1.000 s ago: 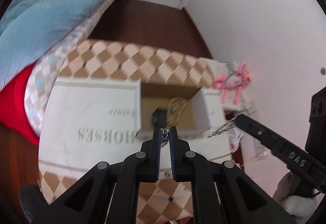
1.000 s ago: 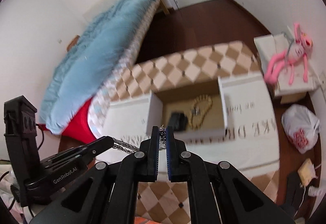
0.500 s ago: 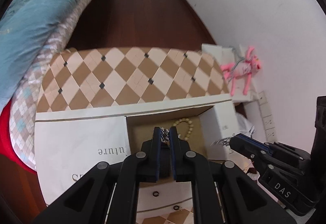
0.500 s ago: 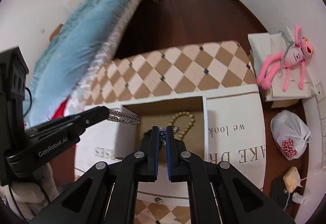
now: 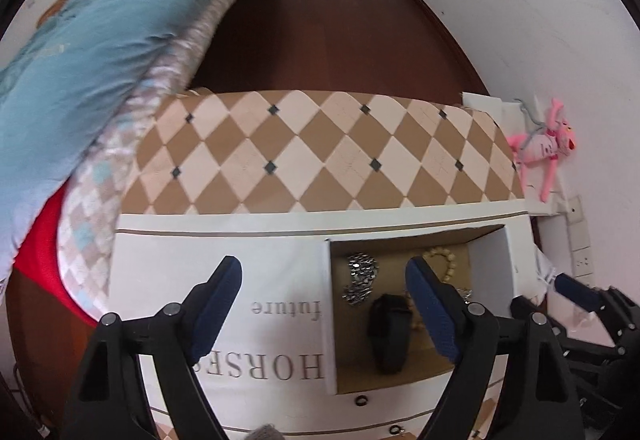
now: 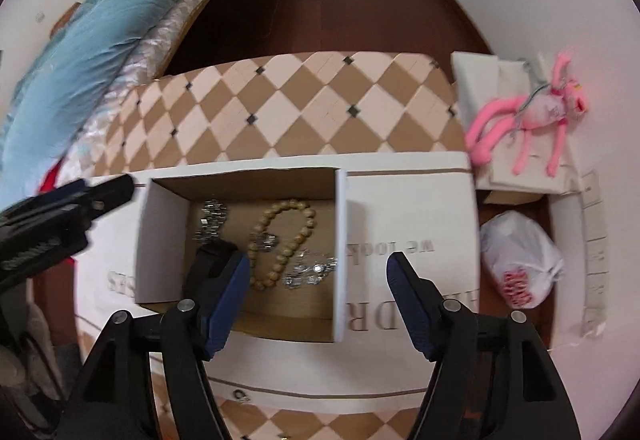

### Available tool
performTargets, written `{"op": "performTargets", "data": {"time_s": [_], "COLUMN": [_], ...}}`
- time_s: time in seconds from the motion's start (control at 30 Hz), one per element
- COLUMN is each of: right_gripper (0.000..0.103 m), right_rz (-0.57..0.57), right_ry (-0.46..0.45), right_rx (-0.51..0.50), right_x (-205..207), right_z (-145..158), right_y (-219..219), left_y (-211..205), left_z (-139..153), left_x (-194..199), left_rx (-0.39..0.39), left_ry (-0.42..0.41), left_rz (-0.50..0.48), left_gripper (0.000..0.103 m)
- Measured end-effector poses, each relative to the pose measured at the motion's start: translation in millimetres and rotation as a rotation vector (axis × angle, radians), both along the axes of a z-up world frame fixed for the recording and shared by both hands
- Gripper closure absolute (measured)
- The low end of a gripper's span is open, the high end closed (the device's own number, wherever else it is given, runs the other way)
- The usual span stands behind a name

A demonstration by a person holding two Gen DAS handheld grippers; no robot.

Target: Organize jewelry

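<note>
An open cardboard box (image 6: 342, 224) with white walls sits on the checkered table. Inside lie a wooden bead bracelet (image 6: 284, 240), a silver chain (image 6: 212, 220), another silver chain (image 6: 310, 272) and a black band (image 5: 390, 332). The chain (image 5: 360, 278) and beads (image 5: 442, 264) also show in the left wrist view. My left gripper (image 5: 324, 304) is open and empty above the box's left wall. My right gripper (image 6: 316, 296) is open and empty above the box's front.
The checkered table (image 5: 320, 155) carries white printed paper (image 5: 224, 280) around the box. Small rings (image 5: 362, 400) lie near the front edge. A bed with a blue duvet (image 5: 92, 39) is at the left. A pink plush toy (image 6: 532, 115) and a plastic bag (image 6: 520, 264) are at the right.
Both grippers have opened and let go of the silver chain they held between them. The chain now lies in the box. Both grippers have drawn apart and back.
</note>
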State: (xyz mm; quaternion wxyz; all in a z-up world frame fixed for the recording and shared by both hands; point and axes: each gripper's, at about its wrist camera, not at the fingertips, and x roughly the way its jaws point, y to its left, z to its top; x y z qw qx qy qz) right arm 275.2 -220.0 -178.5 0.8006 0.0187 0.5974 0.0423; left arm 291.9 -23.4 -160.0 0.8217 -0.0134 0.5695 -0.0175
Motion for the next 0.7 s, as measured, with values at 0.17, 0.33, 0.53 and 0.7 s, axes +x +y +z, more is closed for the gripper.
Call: {"op": "performTargets", "data": {"time_s": [0.17, 0.33, 0.53, 0.7], "right_gripper": [0.002, 0.002, 0.002, 0.002], "right_rz": [0.007, 0.008, -0.008, -0.019], "right_ry": [-0.009, -0.016, -0.028, -0.063], "right_rx": [-0.064, -0.092, -0.097, -0.097], "right_x": [-8, -20, -32, -44], "right_z": [-7, -16, -18, -6], "right_y": [2, 4, 1, -2], "left_y": [-1, 0, -2, -4], "left_z": [-3, -7, -8, -2], "left_x": [-20, -40, -57, -70], "left_rx": [0.047, 0.044, 0.048, 0.046], "left_ry": [-0.037, -0.043, -0.043, -0.05], "left_rz": [-0.001, 0.026, 0.041, 0.049], "left_gripper": [0.0, 0.0, 0.0, 0.0]}}
